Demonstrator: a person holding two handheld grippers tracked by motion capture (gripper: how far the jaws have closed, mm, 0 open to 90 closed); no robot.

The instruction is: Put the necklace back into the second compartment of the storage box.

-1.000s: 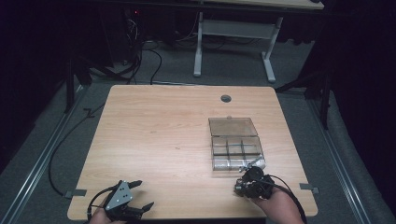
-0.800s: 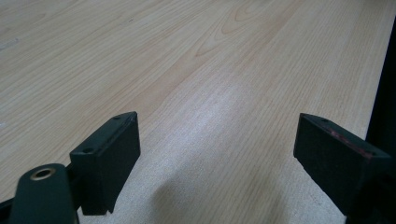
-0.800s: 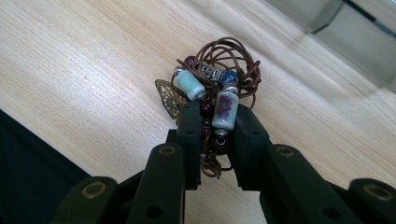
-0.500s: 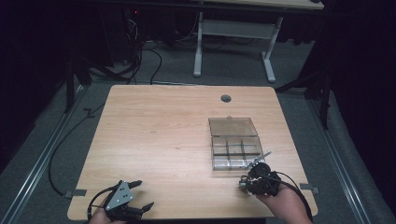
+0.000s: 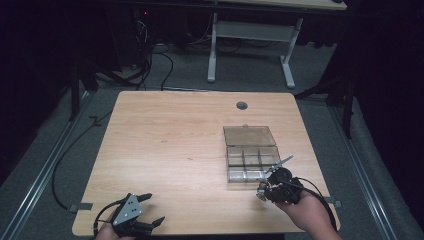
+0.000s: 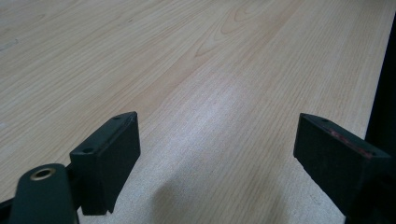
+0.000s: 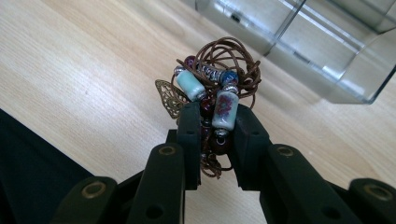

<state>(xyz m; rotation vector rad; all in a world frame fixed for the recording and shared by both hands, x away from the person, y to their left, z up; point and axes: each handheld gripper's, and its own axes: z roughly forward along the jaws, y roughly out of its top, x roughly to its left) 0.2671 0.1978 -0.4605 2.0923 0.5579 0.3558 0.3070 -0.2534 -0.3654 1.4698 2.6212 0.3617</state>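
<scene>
My right gripper [image 7: 213,119] is shut on a beaded bracelet [image 7: 215,88]: coiled brown cord with pale blue, painted and dark red beads and a brass filigree charm. It hangs above the wooden table [image 7: 79,70], just short of the clear compartment box [image 7: 322,51]. From above, the right gripper [image 5: 265,187] sits at the front right, close to the near edge of the clear box [image 5: 250,160], whose lid lies open behind it. My left gripper [image 5: 150,210] rests at the front left, its jaws wide apart over bare wood [image 6: 215,93] with nothing between them.
The box is divided into several small compartments. A round cable hole [image 5: 242,105] sits near the table's far edge. Cables trail off the table's left side to the floor. A white desk frame [image 5: 250,45] stands beyond the table.
My right gripper has lifted a little with the bracelet and shifted slightly right, near the box's front corner. The left gripper has stayed put.
</scene>
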